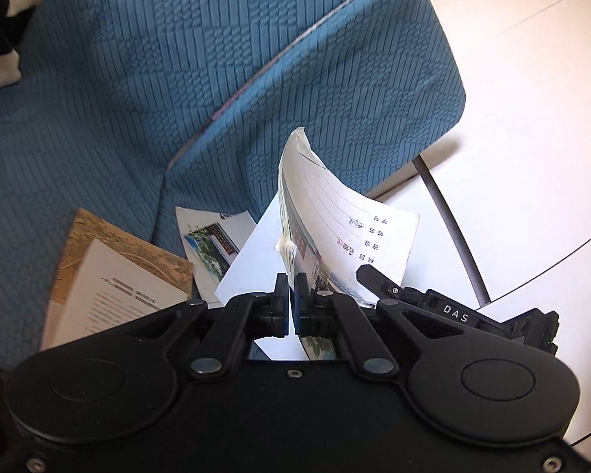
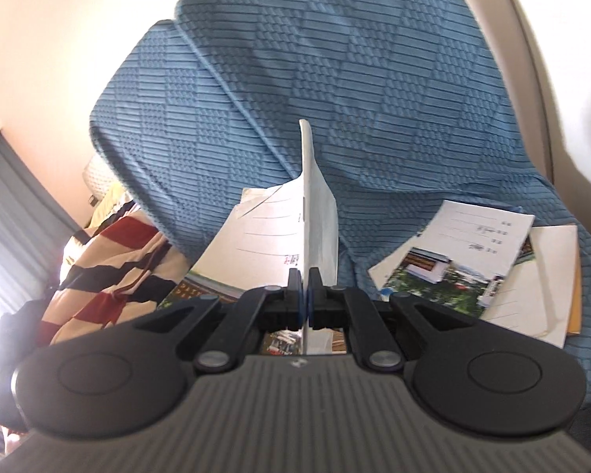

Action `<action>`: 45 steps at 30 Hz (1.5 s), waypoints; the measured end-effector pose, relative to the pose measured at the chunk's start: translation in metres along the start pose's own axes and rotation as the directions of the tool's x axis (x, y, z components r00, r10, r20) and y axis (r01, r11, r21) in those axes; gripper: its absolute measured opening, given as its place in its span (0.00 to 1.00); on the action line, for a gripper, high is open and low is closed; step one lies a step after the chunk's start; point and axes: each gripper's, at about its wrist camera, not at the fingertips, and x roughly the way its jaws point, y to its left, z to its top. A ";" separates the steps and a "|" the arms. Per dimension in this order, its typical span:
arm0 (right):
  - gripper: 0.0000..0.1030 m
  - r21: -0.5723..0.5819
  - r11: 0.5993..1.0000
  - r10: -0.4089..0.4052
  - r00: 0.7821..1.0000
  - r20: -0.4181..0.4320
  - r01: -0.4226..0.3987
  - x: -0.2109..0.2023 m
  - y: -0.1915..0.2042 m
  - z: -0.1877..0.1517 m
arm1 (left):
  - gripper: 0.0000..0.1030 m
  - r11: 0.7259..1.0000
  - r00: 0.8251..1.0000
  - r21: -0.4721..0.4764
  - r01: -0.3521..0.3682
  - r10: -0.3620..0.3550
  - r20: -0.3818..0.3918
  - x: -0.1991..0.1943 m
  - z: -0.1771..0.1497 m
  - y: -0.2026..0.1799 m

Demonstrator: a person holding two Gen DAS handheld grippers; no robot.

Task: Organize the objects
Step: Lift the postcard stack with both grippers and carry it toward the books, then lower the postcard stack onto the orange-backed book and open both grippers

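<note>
My left gripper (image 1: 291,282) is shut on the edge of a thin school exercise book (image 1: 335,228), white with ruled lines and a photo strip; the book stands on edge and curls to the right. My right gripper (image 2: 304,276) is shut on a similar white booklet (image 2: 315,213), seen edge-on, with its cover falling open to the left (image 2: 264,232). More booklets lie on the blue sofa: a photo-cover one (image 1: 212,252) and a brown one (image 1: 114,272) in the left wrist view, and a small pile (image 2: 476,264) at the right in the right wrist view.
A blue textured sofa cover (image 1: 157,90) fills the background in both views. The other gripper (image 1: 453,311) shows at the right in the left wrist view, over white floor tiles (image 1: 532,118). A striped red, black and cream cloth (image 2: 110,260) lies at the left.
</note>
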 end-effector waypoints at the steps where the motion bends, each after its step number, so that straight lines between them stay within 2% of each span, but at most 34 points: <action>1: 0.05 -0.010 1.000 0.004 1.000 -0.004 -0.004 0.002 0.005 -0.002 | 0.01 1.000 1.000 -0.003 -0.004 0.004 0.008 -0.007 -0.001 0.001; 6: 0.05 -0.054 0.998 0.020 0.999 -0.031 -0.022 0.012 0.025 -0.016 | 0.01 0.999 0.999 -0.027 -0.026 0.027 0.029 -0.032 -0.007 0.018; 12: 0.05 -0.059 0.998 0.012 0.997 -0.078 -0.016 0.030 0.027 -0.043 | 0.01 0.996 0.997 -0.054 -0.077 0.078 0.010 -0.039 -0.022 0.045; 20: 0.05 -0.064 0.998 -0.029 0.989 -0.142 0.020 0.058 0.013 -0.081 | 0.02 0.983 0.986 -0.095 -0.160 0.155 -0.058 -0.021 -0.046 0.084; 26: 0.05 -0.056 0.998 -0.052 0.982 -0.184 0.042 0.078 -0.004 -0.097 | 0.02 0.970 0.974 -0.125 -0.209 0.195 -0.117 -0.001 -0.060 0.107; 36: 0.05 -0.056 0.996 -0.084 0.970 -0.228 0.073 0.103 -0.024 -0.115 | 0.02 0.948 0.955 -0.174 -0.268 0.237 -0.179 0.022 -0.068 0.130; 45: 0.06 -0.056 0.994 -0.105 0.962 -0.251 0.094 0.111 -0.032 -0.125 | 0.03 0.936 0.938 -0.171 -0.309 0.271 -0.215 0.030 -0.073 0.136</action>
